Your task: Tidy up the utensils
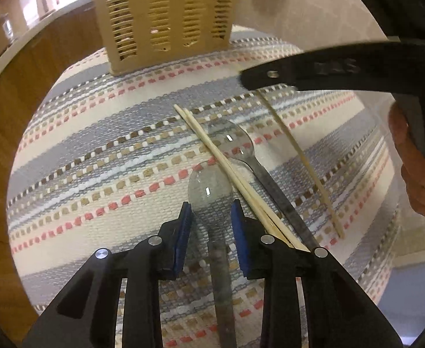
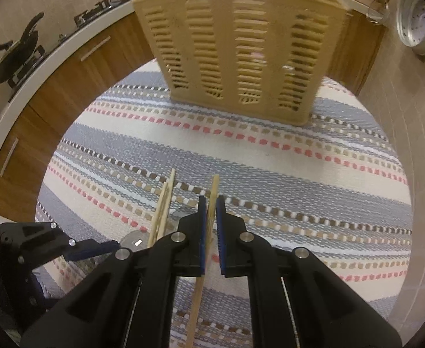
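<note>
two clear plastic spoons lie on the striped cloth (image 1: 102,174) that covers the table. the near spoon (image 1: 211,191) has its bowl between the blue fingers of the left gripper (image 1: 212,220), and its handle runs down between them. those fingers stand a little apart and do not press on the spoon, so it lies loose. the far spoon (image 1: 235,142) rests just behind it, partly under a pair of wooden chopsticks (image 1: 226,162) that lie across it.

the right gripper (image 2: 211,217) has its fingers closed tight on one single chopstick (image 2: 213,191). the tip of the stick pokes out past the fingers, and the rest runs down below them. in the left wrist view that stick slants down onto the cloth, well to the side of the spoons.

the tan slotted utensil holder (image 2: 235,58) stands upright at the far end of the cloth. through its slots i cannot tell if anything is inside.

so i think the job is near its start. one chopstick is picked up and not yet in the holder. both spoons and the chopstick pair are left to go.

there is raised writing on the right gripper's black arm in the left wrist view, but it is too blurry to read. i see no other labels i can read.
</note>
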The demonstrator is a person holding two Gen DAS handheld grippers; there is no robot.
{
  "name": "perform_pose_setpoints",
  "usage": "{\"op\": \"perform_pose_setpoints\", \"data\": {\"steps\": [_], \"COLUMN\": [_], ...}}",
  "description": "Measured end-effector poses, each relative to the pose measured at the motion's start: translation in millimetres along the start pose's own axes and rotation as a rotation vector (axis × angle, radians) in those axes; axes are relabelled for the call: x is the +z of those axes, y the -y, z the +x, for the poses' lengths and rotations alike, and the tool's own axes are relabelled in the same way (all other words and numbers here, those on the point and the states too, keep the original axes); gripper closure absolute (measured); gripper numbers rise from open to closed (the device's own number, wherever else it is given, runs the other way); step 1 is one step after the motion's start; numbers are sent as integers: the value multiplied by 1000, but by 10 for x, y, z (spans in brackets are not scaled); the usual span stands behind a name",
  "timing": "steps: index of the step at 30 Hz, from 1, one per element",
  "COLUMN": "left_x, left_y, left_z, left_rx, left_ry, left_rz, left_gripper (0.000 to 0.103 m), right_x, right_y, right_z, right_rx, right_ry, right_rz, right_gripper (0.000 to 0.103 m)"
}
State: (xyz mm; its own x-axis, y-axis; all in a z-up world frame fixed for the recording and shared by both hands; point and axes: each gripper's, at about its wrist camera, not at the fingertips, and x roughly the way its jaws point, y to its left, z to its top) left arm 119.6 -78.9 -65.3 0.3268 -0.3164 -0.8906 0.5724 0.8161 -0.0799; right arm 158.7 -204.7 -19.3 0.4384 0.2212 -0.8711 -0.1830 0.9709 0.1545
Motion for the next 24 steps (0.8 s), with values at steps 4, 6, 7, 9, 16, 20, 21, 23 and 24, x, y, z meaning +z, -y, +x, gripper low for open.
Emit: {"op": "perform_pose_setpoints", "data": {"steps": [4, 6, 7, 9, 16, 20, 21, 23, 24], "left_x": [-32, -53, -56, -57, -41, -32, -27, -12, -4], "left_y": [-172, -291, -310, -353, -461, -545, -550, -553, -560], "left_z": [-33, -75, -80, -71, -93, -233, -264, -368, -432], "left_rx": [-11, -20, -26, -26, -47, -49, -49, -57, -57], "left_ry": [6, 15, 17, 10, 59, 96, 105, 150, 174], "left_rz": [-37, -51, -64, -77, -127, -143, -146, -154, -157], "left_gripper": [82, 94, 94, 94, 94, 94, 94, 94, 94], "right_x": [-22, -21, -21, -21, -33, -39, -43, -52, -64], "right_y": [54, 68, 71, 74, 98, 90, 85, 81, 74], "right_z": [-104, -95, -88, -66, -43, -69, -90, -146, -190], "right_rx": [-6, -14, -18, -17, -12, -1, 1, 4, 5], "right_ry": [17, 15, 14, 12, 16, 25, 31, 47, 59], "right_rz": [4, 6, 7, 11, 23, 24, 23, 23, 20], "right_gripper": [98, 98, 98, 98, 98, 98, 98, 98, 98]}}
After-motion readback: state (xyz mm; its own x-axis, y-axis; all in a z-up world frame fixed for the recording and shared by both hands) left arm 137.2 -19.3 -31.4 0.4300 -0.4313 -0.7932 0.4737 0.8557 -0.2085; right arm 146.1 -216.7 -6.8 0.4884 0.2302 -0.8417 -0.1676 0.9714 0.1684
